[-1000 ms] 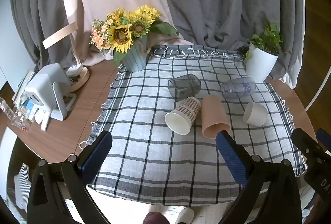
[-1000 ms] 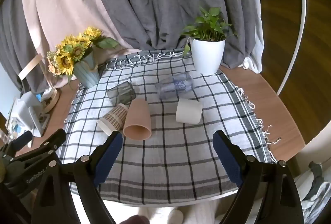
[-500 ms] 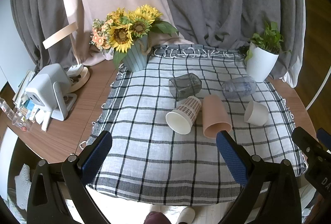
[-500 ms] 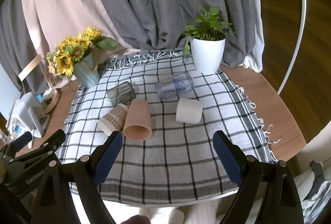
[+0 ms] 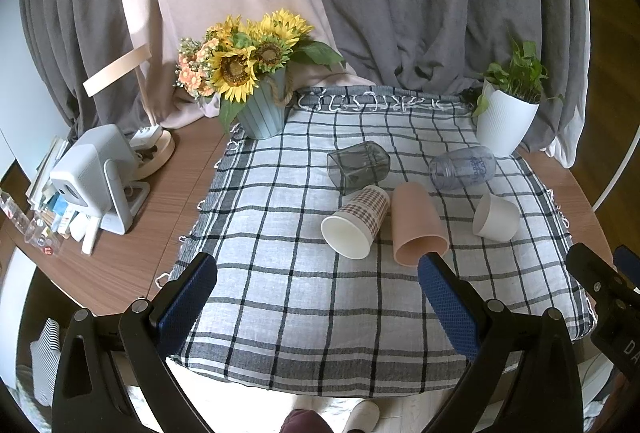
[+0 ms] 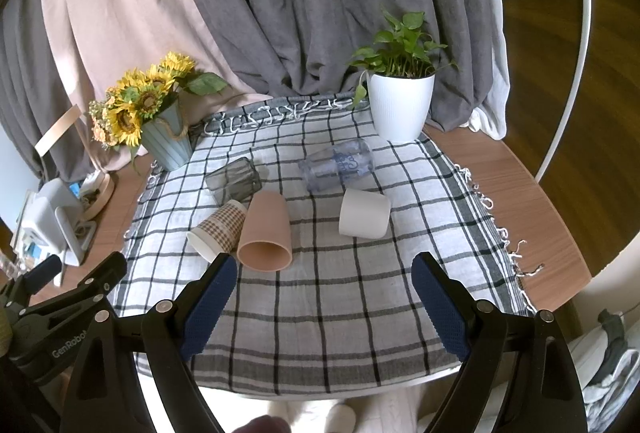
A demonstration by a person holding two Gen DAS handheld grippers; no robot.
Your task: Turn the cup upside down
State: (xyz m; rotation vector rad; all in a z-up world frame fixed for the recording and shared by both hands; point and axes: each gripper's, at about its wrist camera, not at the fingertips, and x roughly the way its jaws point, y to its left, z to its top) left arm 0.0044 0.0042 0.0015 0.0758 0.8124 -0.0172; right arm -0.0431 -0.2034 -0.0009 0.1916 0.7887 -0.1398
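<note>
On the checked cloth, five cups lie tipped, the pink cup nearest; left claw and right claw hover wide open, empty.

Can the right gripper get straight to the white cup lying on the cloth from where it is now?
Probably yes. The right gripper is open, and only bare checked cloth lies between it and the white cup, which lies on its side apart from the pink cup.
</note>
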